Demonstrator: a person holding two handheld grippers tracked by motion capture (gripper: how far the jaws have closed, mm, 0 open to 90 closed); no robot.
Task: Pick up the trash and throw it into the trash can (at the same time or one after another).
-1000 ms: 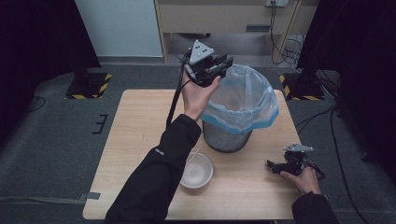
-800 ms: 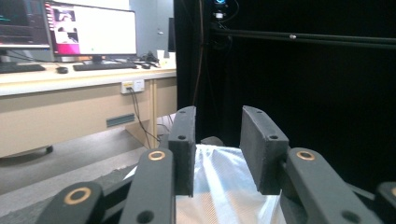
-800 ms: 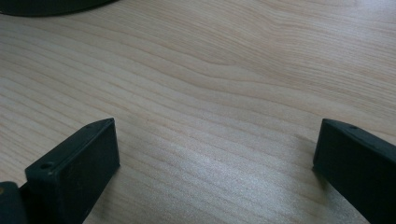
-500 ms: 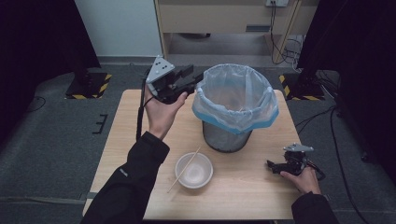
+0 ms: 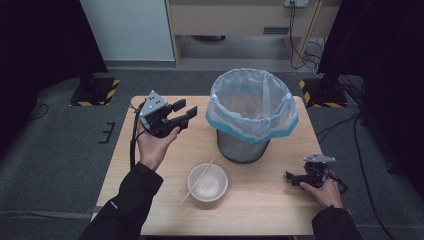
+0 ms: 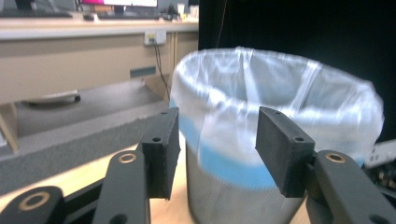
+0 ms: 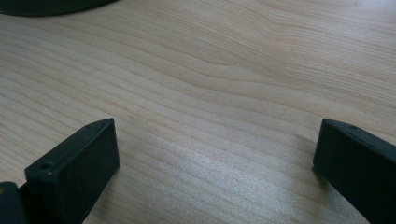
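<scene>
Now left tongs (image 5: 184,111) just widening, nothing between, beside plastic-lined mesh bin (image 5: 252,116), right tongs (image 7: 212,170) spread on wood.

Mesh bin (image 5: 243,145) upright on table, white-and-blue liner (image 5: 252,107) folded over rim, mid-table

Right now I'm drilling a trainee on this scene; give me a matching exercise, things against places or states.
1 bin
2 bowl
3 chopstick
4 left gripper

a held in the air, jaws apart, nothing between them
b lined with a blue-edged bag
c white, on the table near the person
d leaning across the bowl's rim

Pairs: 1-b, 2-c, 3-d, 4-a
</scene>
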